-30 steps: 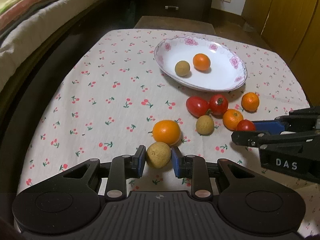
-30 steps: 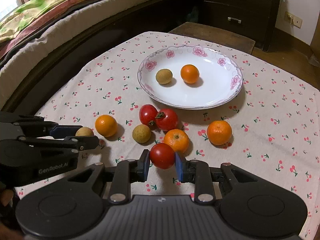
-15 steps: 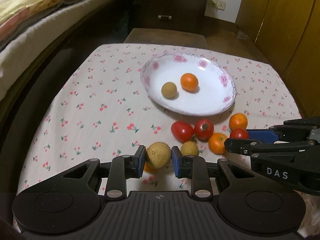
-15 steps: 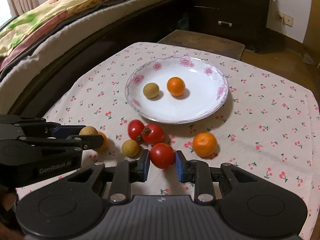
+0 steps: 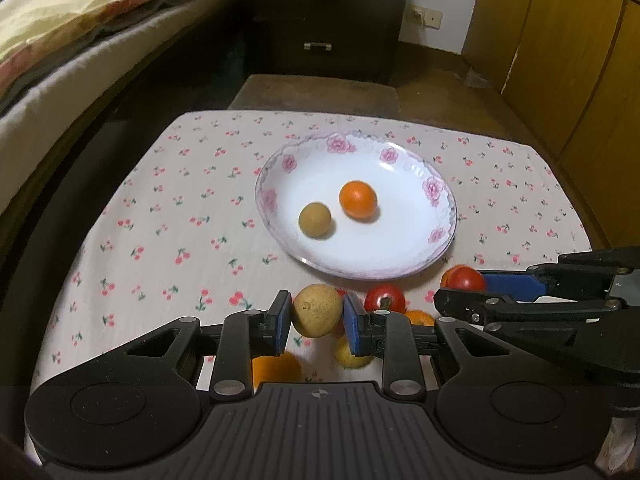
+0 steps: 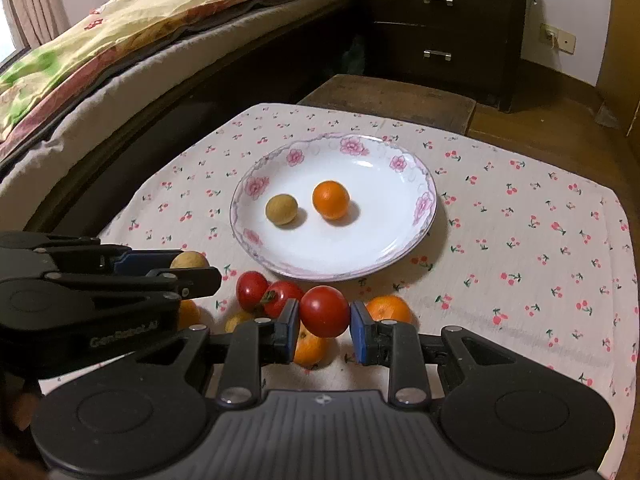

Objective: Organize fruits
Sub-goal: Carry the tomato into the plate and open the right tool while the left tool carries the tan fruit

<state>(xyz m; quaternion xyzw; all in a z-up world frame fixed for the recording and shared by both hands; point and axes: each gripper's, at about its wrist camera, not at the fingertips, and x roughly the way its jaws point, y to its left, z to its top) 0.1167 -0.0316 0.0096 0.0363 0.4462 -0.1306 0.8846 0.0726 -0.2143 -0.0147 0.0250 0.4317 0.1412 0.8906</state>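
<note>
My left gripper (image 5: pixel 317 312) is shut on a tan round fruit (image 5: pixel 317 310) and holds it above the table, short of the plate. My right gripper (image 6: pixel 325 314) is shut on a red tomato (image 6: pixel 325 311), also lifted. The white flowered plate (image 5: pixel 436 188) holds one tan fruit (image 5: pixel 315 219) and one orange (image 5: pixel 358 201); the plate also shows in the right wrist view (image 6: pixel 424 204). Below the grippers lie two tomatoes (image 6: pixel 252 290), oranges (image 6: pixel 390 308) and a tan fruit (image 6: pixel 238 322) on the cherry-print cloth.
A bed (image 6: pixel 120 52) runs along the left. A dark dresser (image 6: pixel 440 24) and a wooden stool (image 6: pixel 392 98) stand beyond the table's far edge. Wooden cabinets (image 5: pixel 560 60) are at the right.
Both grippers have risen and moved forward toward the plate, each carrying its fruit. The loose fruits on the cloth now lie beneath the fingers.
</note>
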